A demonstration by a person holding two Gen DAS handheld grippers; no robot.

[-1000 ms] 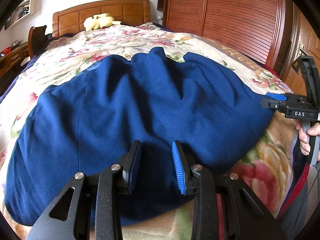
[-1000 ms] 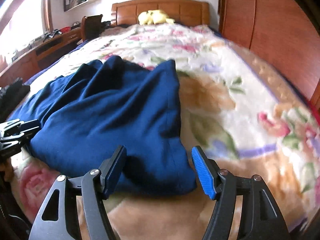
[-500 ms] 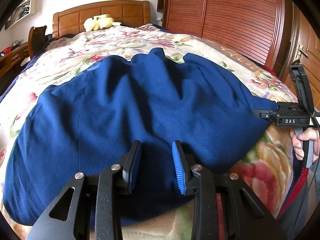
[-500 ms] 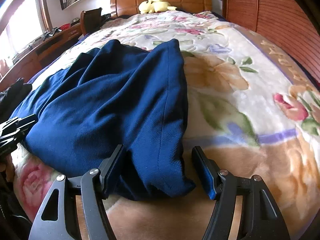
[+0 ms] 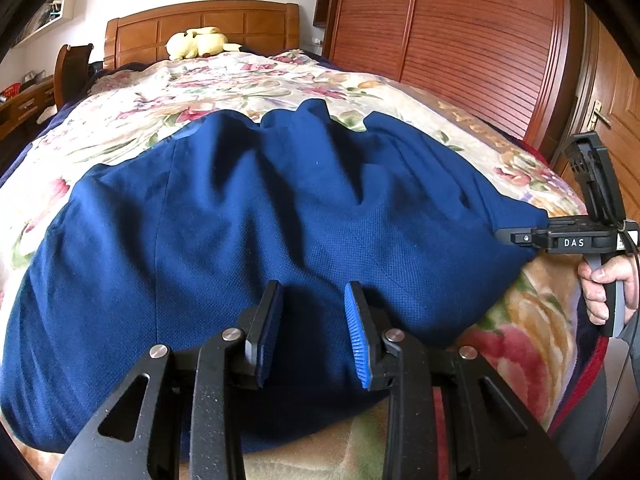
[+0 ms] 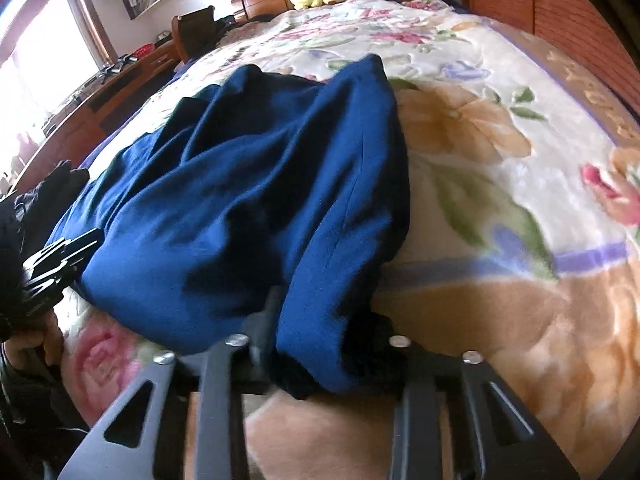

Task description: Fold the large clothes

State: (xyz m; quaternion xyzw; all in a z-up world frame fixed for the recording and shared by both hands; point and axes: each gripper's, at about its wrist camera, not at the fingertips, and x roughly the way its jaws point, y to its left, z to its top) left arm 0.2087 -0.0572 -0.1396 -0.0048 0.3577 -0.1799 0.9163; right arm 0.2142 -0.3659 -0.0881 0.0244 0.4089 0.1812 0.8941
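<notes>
So in the last second my right gripper (image 6: 320,344) came in lower on the near corner of the blue garment (image 5: 256,248), and its jaws, wide apart before, are closing with that bunched corner between them. The view is blurry, but the cloth fills the gap and wraps over both fingers, so I'd call it gripped.

My left gripper (image 5: 314,332) hasn't budged. Its blue pads (image 5: 360,336) stand partly apart over the garment's near hem, nothing pinched between them.

The garment itself lies spread and wrinkled across the floral blanket (image 5: 224,92) on the bed, near the foot end. In the left view the right gripper sits at the garment's right corner, a hand (image 5: 608,288) on its handle. Yellow plush toy (image 5: 196,42) up by the headboard (image 5: 200,24).
</notes>
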